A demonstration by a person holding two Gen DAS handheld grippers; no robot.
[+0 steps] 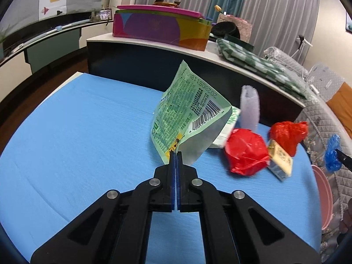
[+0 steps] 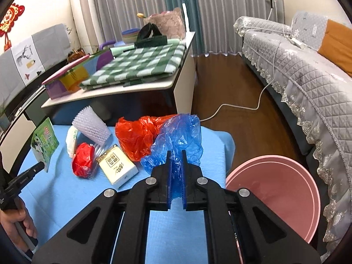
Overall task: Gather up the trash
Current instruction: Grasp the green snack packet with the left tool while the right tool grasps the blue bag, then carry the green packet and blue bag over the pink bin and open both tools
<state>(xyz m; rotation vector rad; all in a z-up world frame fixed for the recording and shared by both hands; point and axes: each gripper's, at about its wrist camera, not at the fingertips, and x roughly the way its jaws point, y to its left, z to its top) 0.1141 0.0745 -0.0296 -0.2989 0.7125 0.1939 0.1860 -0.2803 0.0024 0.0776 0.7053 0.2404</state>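
My left gripper (image 1: 176,153) is shut on a corner of a green printed wrapper (image 1: 187,114), which hangs lifted above the blue table (image 1: 77,132). My right gripper (image 2: 176,154) is shut on a crumpled blue plastic bag (image 2: 178,136), raised off the table. Still on the table lie a red plastic ball (image 2: 83,159), a red-orange bag (image 2: 136,136), a white and yellow tissue pack (image 2: 117,167), a white foam net sleeve (image 2: 91,125) and a small white packet (image 2: 71,140). The green wrapper (image 2: 44,142) and the left gripper's tip show at the left of the right wrist view.
A pink basin (image 2: 277,189) stands on the floor right of the table. Behind the table is a white desk (image 2: 132,88) with a green checked cloth and a colourful box. A grey covered sofa (image 2: 308,83) runs along the right. A person's hand (image 2: 15,222) holds the left gripper.
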